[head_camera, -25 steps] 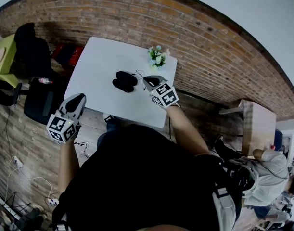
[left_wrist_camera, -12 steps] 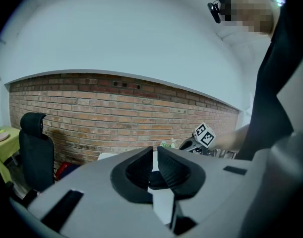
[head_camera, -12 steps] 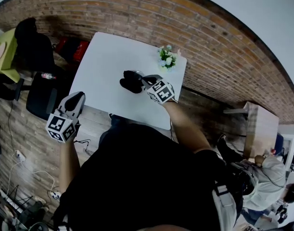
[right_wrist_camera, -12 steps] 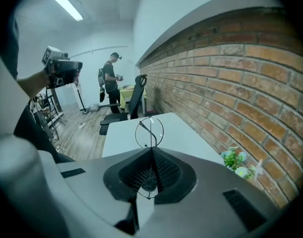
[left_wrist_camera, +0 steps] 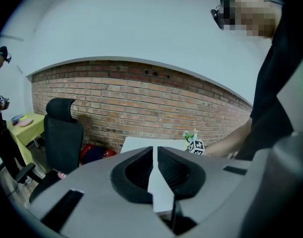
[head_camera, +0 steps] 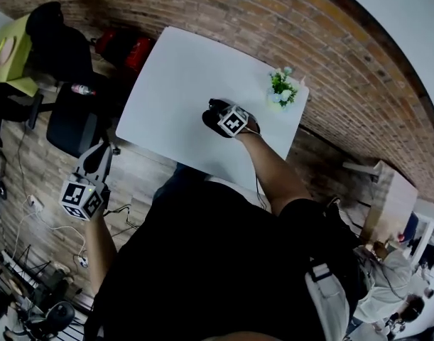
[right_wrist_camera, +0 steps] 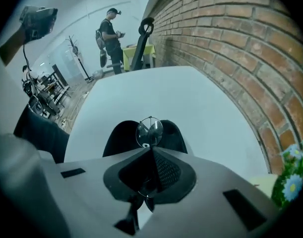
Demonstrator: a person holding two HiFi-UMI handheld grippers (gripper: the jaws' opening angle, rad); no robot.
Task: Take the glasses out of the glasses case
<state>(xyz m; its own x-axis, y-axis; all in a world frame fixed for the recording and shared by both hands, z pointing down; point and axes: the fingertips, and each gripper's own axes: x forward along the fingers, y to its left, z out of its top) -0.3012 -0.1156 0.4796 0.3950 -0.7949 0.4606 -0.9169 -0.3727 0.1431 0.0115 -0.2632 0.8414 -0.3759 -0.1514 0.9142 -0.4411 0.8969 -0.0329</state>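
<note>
Step in hand: the lift-out. The right hand-held gripper (right_wrist_camera: 151, 150) is pinching the thin wire-framed glasses with round clear lenses (right_wrist_camera: 150, 129). Its jaws are closed on the frame, and the lenses are poking out past the tips. The glasses are sitting right over the open black oval glasses case (right_wrist_camera: 119, 138). The case is lying on the right half of the white rectangular surface (right_wrist_camera: 156, 90), near the small pot of white flowers (head_camera: 282, 89). It is hard to tell whether the glasses are already clear of the case or touching its rim, because the lens is overlapping the case in the right gripper view.

The left hand-held gripper (left_wrist_camera: 154, 151) is hanging off the near left corner of the surface, over the wooden floor (head_camera: 39, 155). Its jaws are nearly together with only a thin slit and nothing between them, well apart from the case.

Next move, as a judgement: raising the glasses straight up and away, then setting them on bare surface beside the case. The grip needs to be gentle, since the thin frame is likely bending or slipping easily. Nothing is holding the case, so it may be dragging along if a temple arm catches.
</note>
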